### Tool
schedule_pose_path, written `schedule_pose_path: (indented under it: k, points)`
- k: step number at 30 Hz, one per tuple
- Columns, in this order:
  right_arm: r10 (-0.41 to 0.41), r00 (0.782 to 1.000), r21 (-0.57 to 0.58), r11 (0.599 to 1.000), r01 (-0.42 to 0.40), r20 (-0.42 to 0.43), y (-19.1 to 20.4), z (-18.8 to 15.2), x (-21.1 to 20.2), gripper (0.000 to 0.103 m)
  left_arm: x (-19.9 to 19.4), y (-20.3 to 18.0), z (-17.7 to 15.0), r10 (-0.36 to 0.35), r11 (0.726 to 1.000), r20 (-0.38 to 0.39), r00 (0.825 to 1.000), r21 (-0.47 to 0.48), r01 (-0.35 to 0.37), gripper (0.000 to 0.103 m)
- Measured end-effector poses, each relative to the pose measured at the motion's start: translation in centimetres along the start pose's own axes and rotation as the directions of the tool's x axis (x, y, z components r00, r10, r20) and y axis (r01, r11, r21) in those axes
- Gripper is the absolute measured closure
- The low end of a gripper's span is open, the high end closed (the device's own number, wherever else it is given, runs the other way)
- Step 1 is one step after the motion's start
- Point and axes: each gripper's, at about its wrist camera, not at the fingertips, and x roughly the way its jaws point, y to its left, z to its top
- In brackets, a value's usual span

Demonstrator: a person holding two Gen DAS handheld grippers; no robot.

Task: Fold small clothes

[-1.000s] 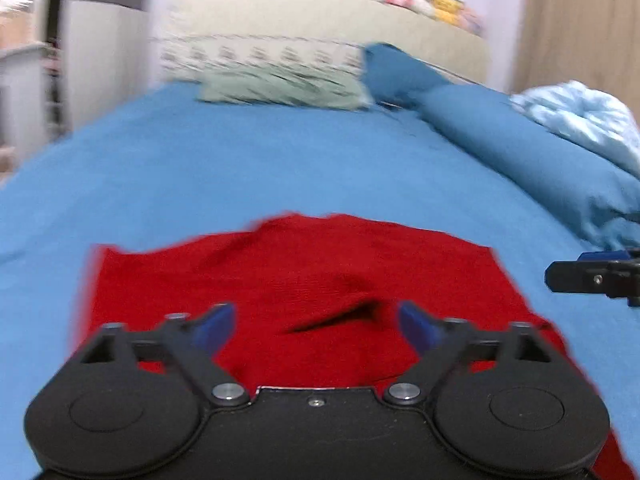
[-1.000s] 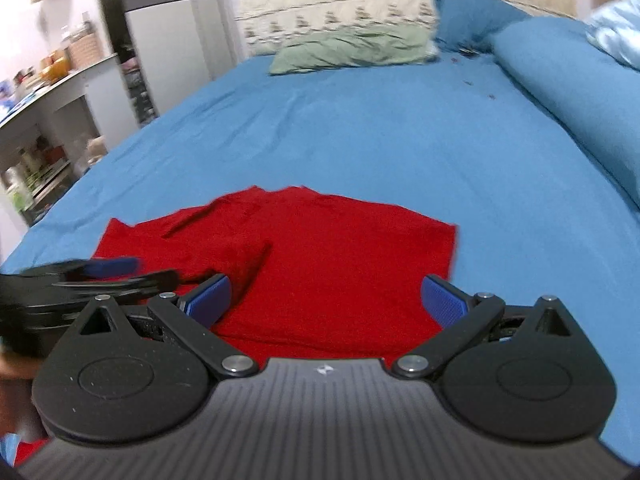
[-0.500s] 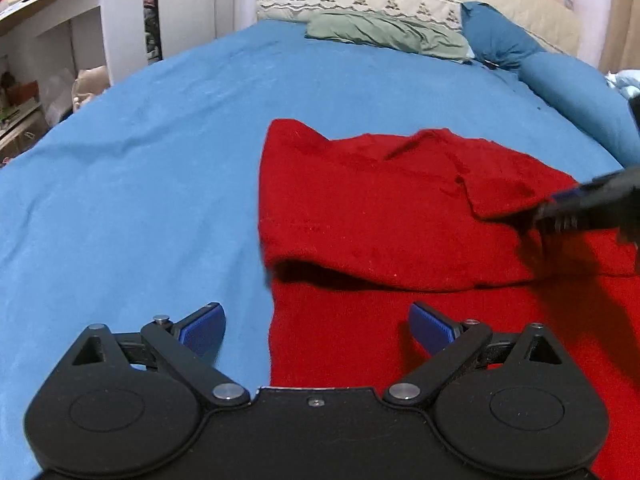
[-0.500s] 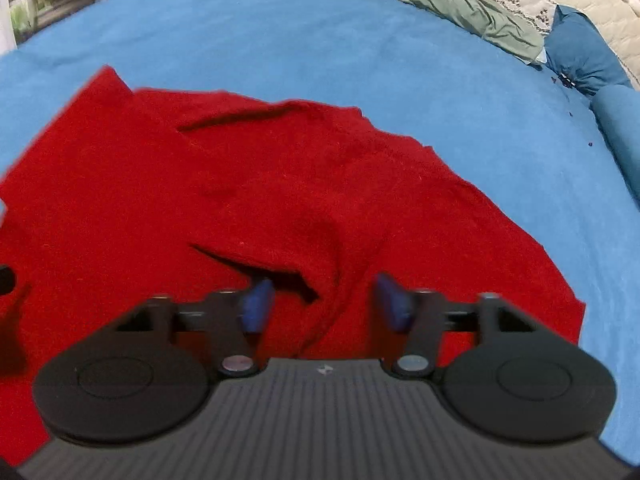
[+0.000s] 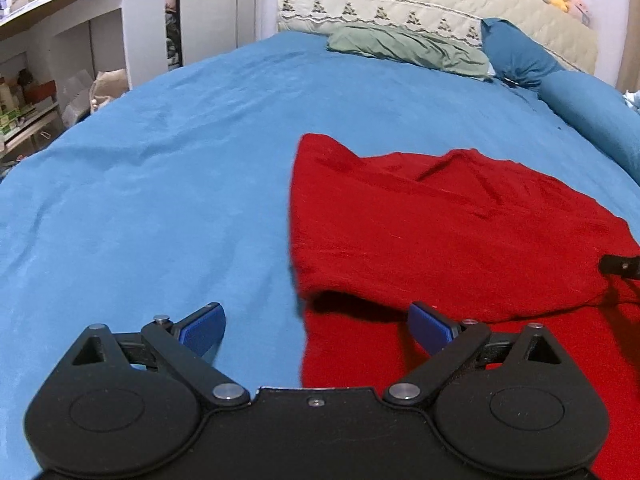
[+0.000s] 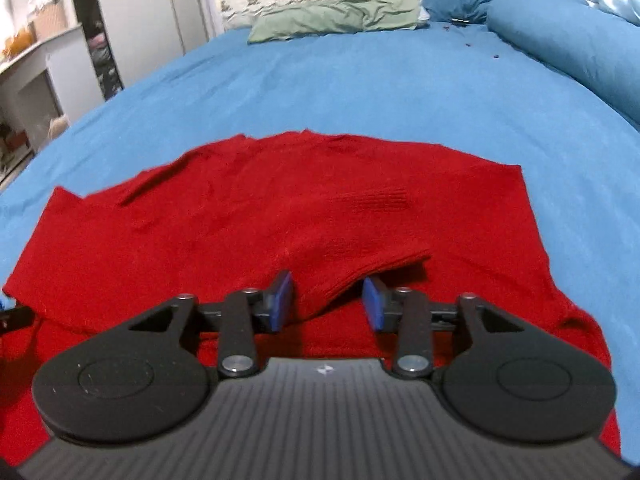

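On the blue bedspread point(image 5: 168, 184) lies the red garment point(image 5: 460, 232), partly folded, its upper layer doubled over the lower one and ending in a lifted edge near me. No brand, label or readable writing shows on it or on anything else; the only mark is a small pale emblem on the body of my right gripper point(image 6: 327, 300), too small to read.

My left gripper point(image 5: 316, 328) hangs with its fingers spread wide, the left pad over bare bedspread, the right pad over red cloth, the garment's side edge running between them; nothing is pinched. My right gripper's fingers stand about half apart, and a raised ridge of the folded edge sits between the blue pads. I cannot tell whether the pads press on it.

A second ago my right fingers were spread wide above the garment; they have just been closing, to about half their earlier gap, with that ridge now between them. My left view then faced the garment head-on; now the cloth fills its right half, with my right gripper's tip at the far right edge.

Beyond, a green pillow point(image 6: 336, 16) lies against the cream headboard point(image 5: 440, 4).
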Motion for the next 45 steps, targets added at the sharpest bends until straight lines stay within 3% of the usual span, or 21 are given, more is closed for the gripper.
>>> schedule_pose_path:
  k: [6,8,10,17,22,28,30,31,32,34,35,37,41,45]
  points:
    - [-0.02,1.0,0.12,0.993,0.018,0.017,-2.5,1.5,0.6,0.045,0.6,1.4,-0.1,0.026,0.999,-0.008,1.0,-0.019,-0.026,0.006]
    - [-0.023,1.0,0.135,0.991,0.023,-0.001,-3.1,2.1,1.1,0.083,0.9,1.5,-0.1,0.043,0.999,0.001,0.999,-0.007,-0.043,0.008]
    - [-0.043,0.999,0.108,0.993,0.044,-0.013,-3.3,3.0,1.2,0.083,1.3,1.5,-0.1,0.051,0.999,0.012,0.999,-0.007,-0.051,0.011]
    - [-0.072,0.986,0.029,0.997,0.069,0.153,-5.4,8.9,-3.2,0.083,1.9,1.3,0.1,0.03,1.0,0.031,0.999,-0.008,-0.03,0.016]
    - [-0.117,0.989,-0.044,0.992,0.121,0.086,-6.7,8.2,-2.6,0.083,2.1,1.7,0.4,0.04,0.998,0.024,0.999,-0.052,-0.038,0.018]
    - [-0.168,0.986,0.061,0.984,0.166,0.014,-9.3,4.8,-0.7,0.083,1.5,2.0,0.3,0.047,0.997,0.009,0.999,-0.062,-0.046,0.019]
    - [-0.173,0.985,0.035,0.984,0.174,-0.014,-9.5,3.8,-0.4,0.08,0.6,1.4,0.8,0.03,0.999,0.025,0.999,-0.045,-0.029,0.021]
    - [-0.184,0.983,0.031,0.982,0.185,-0.012,-9.5,3.3,-0.6,0.072,0.0,1.2,1.0,0.015,0.999,0.048,0.999,-0.036,-0.013,0.021]
    - [-0.195,0.981,0.035,0.98,0.195,0.0,-9.6,2.9,-1.0,0.051,-0.8,0.7,1.4,-0.007,1.0,0.081,0.997,-0.024,0.009,0.02]
    - [-0.218,0.975,0.039,0.975,0.217,0.027,-9.5,2.2,-1.8,0.019,-1.9,-0.3,2.2,-0.055,0.998,0.14,0.989,0.002,0.056,0.016]
    - [-0.219,0.974,0.031,0.976,0.217,0.06,-9.4,1.9,-2.6,0.015,-2.2,-1.0,2.6,-0.088,0.996,0.163,0.983,0.02,0.086,0.012]
    - [-0.191,0.977,-0.03,0.98,0.195,0.1,-8.3,1.2,-3.3,0.015,-2.1,-2.1,2.9,-0.15,0.988,0.172,0.974,0.044,0.145,0.01]
    - [-0.121,0.988,-0.118,0.984,0.132,0.096,-6.3,0.3,-2.5,0.015,-0.2,-3.8,1.9,-0.249,0.967,0.095,0.964,0.079,0.242,0.01]
    - [-0.135,0.99,-0.089,0.986,0.138,0.039,-6.2,-0.5,-0.1,0.014,2.6,-3.9,0.5,-0.23,0.97,-0.024,0.973,0.074,0.231,0.01]
